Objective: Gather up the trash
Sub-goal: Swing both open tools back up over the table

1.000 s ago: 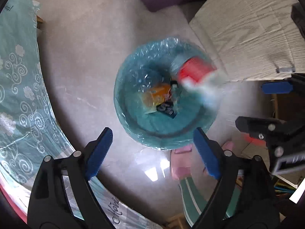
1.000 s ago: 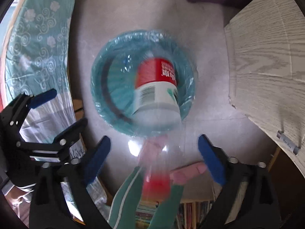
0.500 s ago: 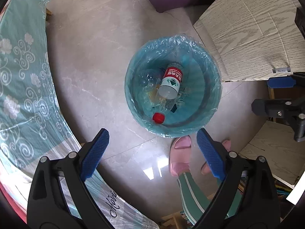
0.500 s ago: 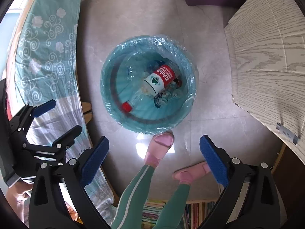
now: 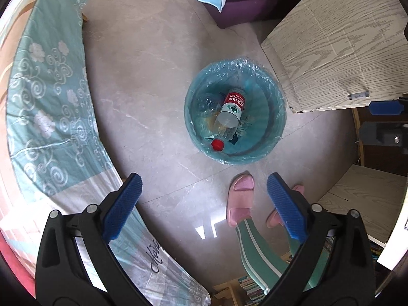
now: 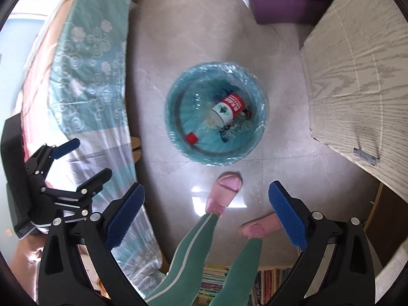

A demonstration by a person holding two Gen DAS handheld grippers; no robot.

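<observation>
Blue pads up close: left claw (image 5: 204,205) opening, nothing between. Right claw (image 6: 205,210) wide, holds nothing. Pink slippers (image 5: 241,199) on grey floor (image 5: 153,76) just below. Bin (image 5: 276,137) with blue bag further on, near wood table (image 5: 344,51). Bottle (image 5: 228,114) lies inside bin, red cap (image 5: 217,144) toward slippers, on top of other trash. Drop step looks done. Next move: find more trash, reach with empty claw. Red-and-white bottle label, writing too small to read. Cloth (image 5: 51,102) beside shows curly word, cut off.

A clear plastic bottle (image 5: 227,117) with a red-and-white label and red cap lies tilted inside a round teal bin (image 5: 276,117) lined with a plastic bag, atop wrappers, on the floor.
</observation>
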